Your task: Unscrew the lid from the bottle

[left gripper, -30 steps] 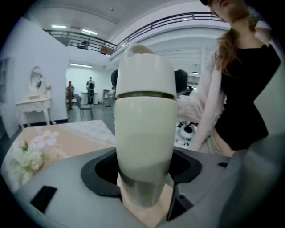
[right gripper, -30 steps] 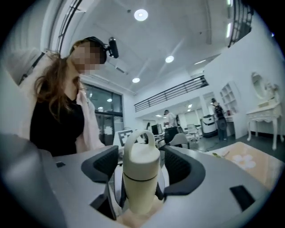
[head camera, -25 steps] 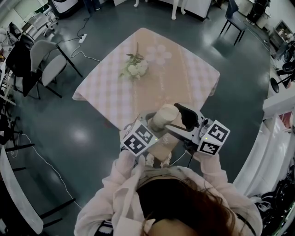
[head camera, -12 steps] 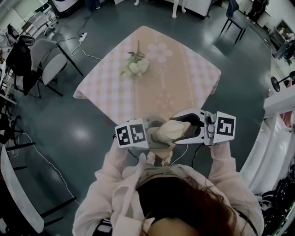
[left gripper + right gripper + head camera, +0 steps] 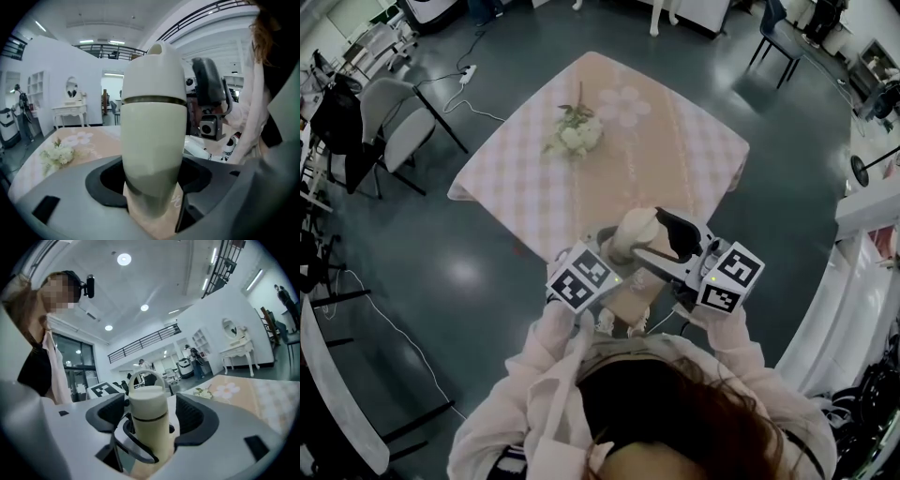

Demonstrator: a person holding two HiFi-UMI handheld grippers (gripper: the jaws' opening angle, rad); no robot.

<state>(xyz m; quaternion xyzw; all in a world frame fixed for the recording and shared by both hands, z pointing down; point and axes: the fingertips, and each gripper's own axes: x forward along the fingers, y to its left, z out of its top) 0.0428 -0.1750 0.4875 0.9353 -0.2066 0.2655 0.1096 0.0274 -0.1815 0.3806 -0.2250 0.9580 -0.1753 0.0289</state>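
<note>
Currently the left gripper jaws clamp the bottle over the near desk edge. The right gripper jaws, just opened, straddle the lid. An off-centre re-grip could slip.

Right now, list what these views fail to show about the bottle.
- Bottle base: left gripper view, hidden behind the body of the left gripper.
- Lid threads: left gripper view, covered by the lid itself.
- Bouquet: head view, too small to name the flowers.
</note>
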